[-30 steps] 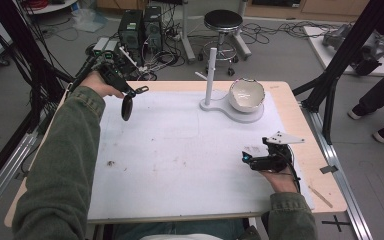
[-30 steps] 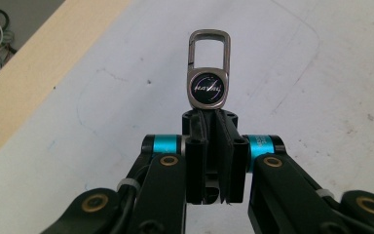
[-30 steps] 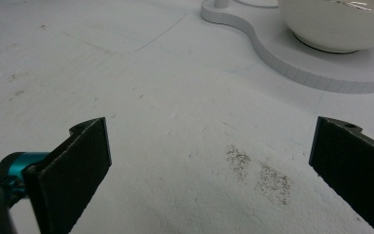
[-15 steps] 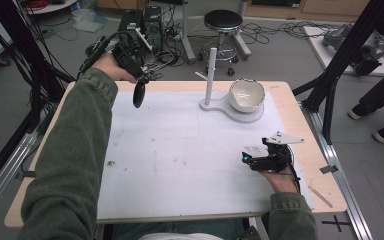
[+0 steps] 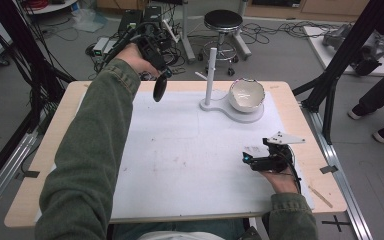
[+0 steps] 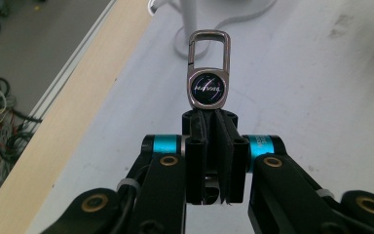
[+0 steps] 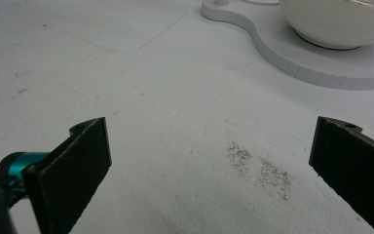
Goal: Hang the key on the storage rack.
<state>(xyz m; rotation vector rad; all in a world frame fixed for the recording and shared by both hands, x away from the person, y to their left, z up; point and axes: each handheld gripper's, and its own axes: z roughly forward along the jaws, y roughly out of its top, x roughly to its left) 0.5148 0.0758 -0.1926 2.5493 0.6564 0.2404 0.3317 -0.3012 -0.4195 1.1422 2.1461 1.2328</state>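
Above the far left edge of the white-covered table (image 5: 180, 165), the left gripper (image 6: 213, 124) has its jaws pinched together on a silver metal carabiner keychain with a round dark emblem (image 6: 208, 73) (clip end pointing away). The right gripper (image 7: 209, 161) rests low near the right edge, jaws spread wide, facing a white bowl (image 5: 247, 95) on a white stand base (image 5: 220, 106).
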